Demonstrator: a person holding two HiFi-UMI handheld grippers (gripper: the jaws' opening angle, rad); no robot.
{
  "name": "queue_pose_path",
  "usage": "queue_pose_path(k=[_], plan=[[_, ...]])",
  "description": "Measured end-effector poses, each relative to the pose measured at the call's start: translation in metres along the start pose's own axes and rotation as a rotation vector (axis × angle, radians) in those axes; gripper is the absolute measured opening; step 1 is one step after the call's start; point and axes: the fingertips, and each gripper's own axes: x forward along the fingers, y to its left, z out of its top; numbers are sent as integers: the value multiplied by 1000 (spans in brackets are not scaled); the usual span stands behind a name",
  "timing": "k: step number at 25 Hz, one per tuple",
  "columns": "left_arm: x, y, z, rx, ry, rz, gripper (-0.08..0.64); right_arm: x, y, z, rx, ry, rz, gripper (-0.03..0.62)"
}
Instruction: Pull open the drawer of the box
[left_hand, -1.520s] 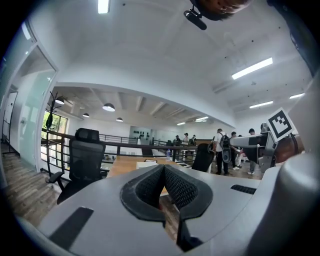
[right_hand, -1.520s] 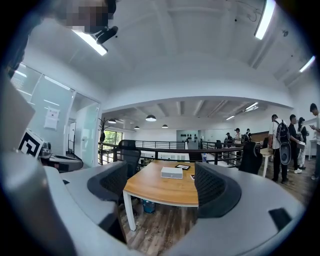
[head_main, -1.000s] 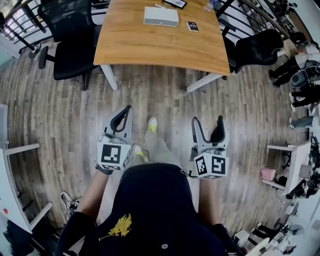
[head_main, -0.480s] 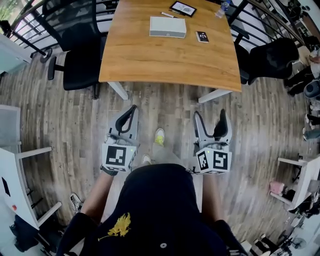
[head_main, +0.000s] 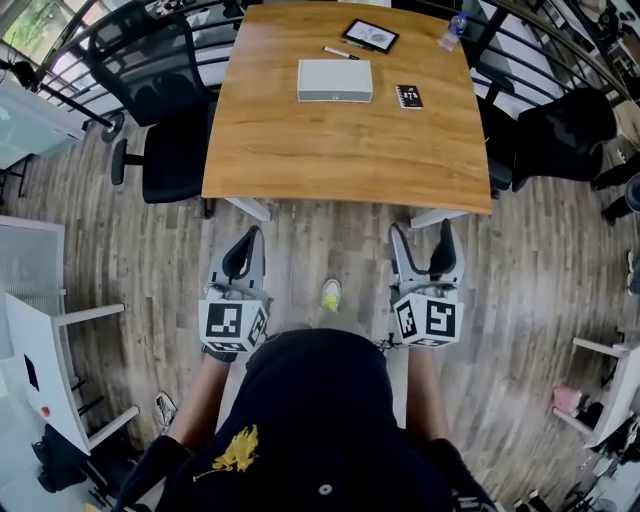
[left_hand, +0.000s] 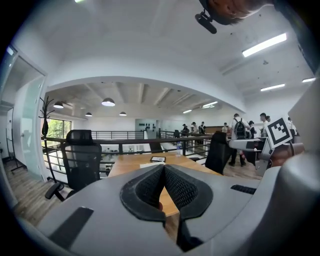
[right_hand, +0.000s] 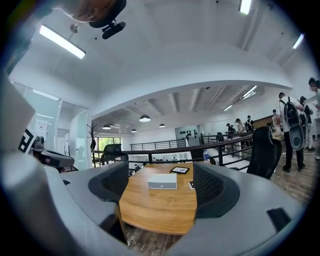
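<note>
A flat light-grey box (head_main: 334, 80) lies on the far half of a wooden table (head_main: 330, 150); I cannot make out its drawer. In the right gripper view the box (right_hand: 162, 181) shows between the spread jaws, well ahead of them. Both grippers hang over the floor, short of the table's near edge. My left gripper (head_main: 244, 250) is shut, its pads meeting at the tips with nothing between them. My right gripper (head_main: 419, 246) is open and empty. In the left gripper view the closed fingers (left_hand: 175, 187) hide most of the box.
On the table beyond the box lie a tablet (head_main: 370, 36), a pen (head_main: 340, 52), a dark card (head_main: 408, 96) and a bottle (head_main: 452, 32). Black office chairs stand at the left (head_main: 165, 110) and right (head_main: 555, 120). White furniture (head_main: 40, 340) stands at the left. People stand far behind the railing (right_hand: 292, 125).
The person has walked toward the table, so the table and box sit lower and nearer in the head view. Both grippers kept their pose and state.
</note>
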Motion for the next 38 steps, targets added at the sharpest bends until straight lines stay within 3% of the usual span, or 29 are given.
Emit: queue_pose_path(k=[10,19,27,38], plan=[[42,-24,11,29,5,-7,17,28,-37,-15,73,12,5,370],[67,-9,22,4,-34,0,17,53,-38,-10,52,12,10,368],[116,29,29,-10,-58,-26,17,105,-24,-8,25,37,-6,360],[225,122,42,-68,-84,-80,17,226,6,-9,-26,101,-59,350]])
